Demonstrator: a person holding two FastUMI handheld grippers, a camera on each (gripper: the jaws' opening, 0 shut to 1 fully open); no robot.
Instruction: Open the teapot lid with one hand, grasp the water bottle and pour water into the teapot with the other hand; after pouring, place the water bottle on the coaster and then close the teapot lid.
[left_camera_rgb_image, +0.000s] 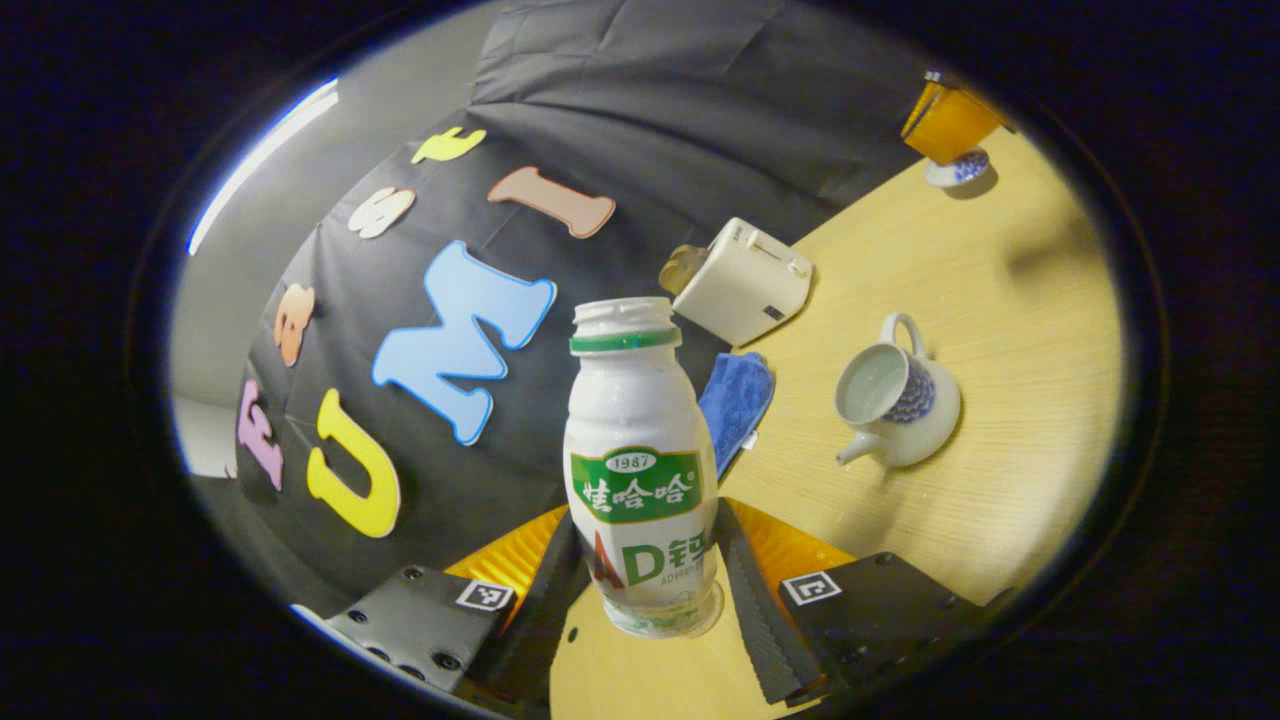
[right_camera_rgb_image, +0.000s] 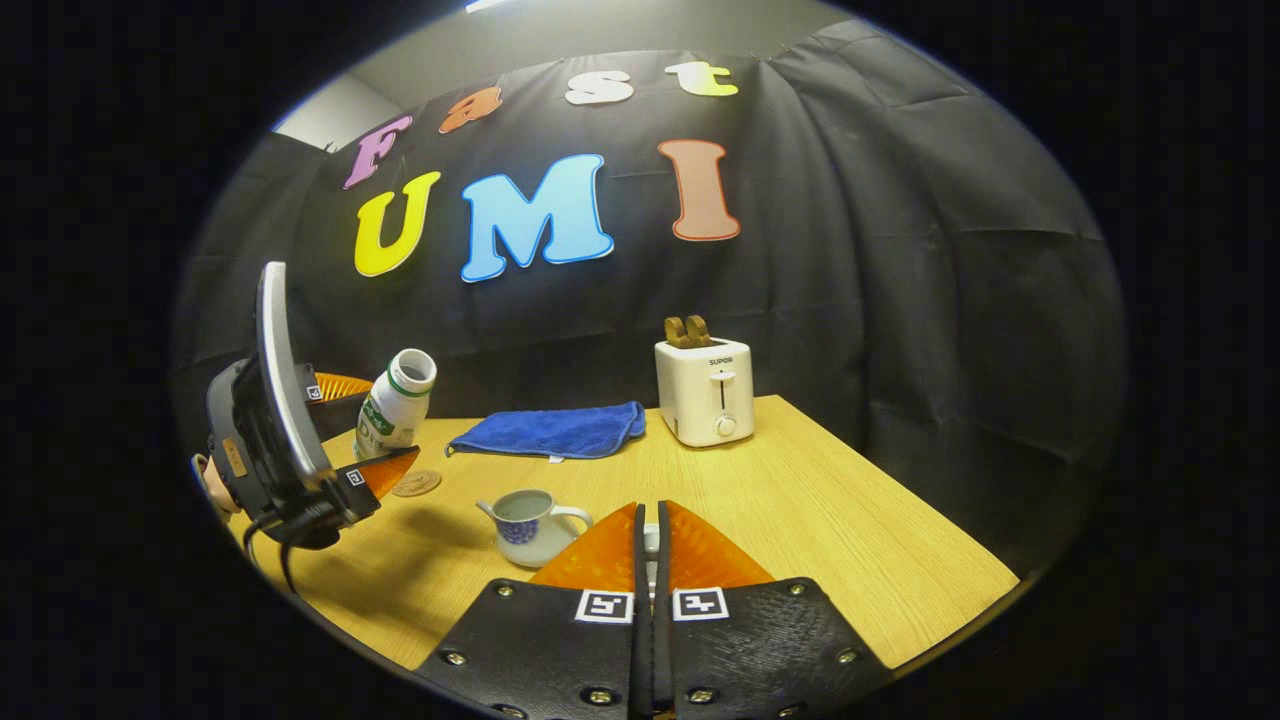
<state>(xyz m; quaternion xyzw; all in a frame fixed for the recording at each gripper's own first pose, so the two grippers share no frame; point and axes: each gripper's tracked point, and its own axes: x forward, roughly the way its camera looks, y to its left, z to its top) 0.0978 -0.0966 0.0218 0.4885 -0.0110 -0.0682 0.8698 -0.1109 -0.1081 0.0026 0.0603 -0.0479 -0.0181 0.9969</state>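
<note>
Left gripper (left_camera_rgb_image: 655, 570) closed on the water bottle (left_camera_rgb_image: 640, 470), fingers (left_camera_rgb_image: 750, 590) pressing on the lower body from both sides, just under the label. Bottle uncapped, mouth open, base showing between the fingers with the surface (left_camera_rgb_image: 1000, 300) behind it. Seen from the right gripper view: same bottle (right_camera_rgb_image: 395, 405) lifted clear of the surface and tilted, mouth pointing up and toward the toaster side, held in the left gripper (right_camera_rgb_image: 365, 440) near the left edge, with part of a hand (right_camera_rgb_image: 215, 485) behind the device.

Right gripper (right_camera_rgb_image: 650, 535) with fingers (right_camera_rgb_image: 700, 560) drawn close together, only a narrow gap between them, a small pale thing wedged in that gap; cannot tell what it is, possibly the lid.

Teapot (right_camera_rgb_image: 530, 525) standing upright on the surface just ahead of and left of the right fingers, lid off, inside visible, spout toward the left gripper, handle toward the right fingers. In the left gripper view, teapot (left_camera_rgb_image: 895, 400) well apart from the bottle, open top plain to see.

Round brown coaster (right_camera_rgb_image: 417, 483) lying flat below the tilted bottle, between the left gripper and the teapot. Blue cloth (right_camera_rgb_image: 550, 430) spread along the back edge. White toaster (right_camera_rgb_image: 705, 390) beside the cloth at the back edge, two slices sticking up from the slots.
</note>
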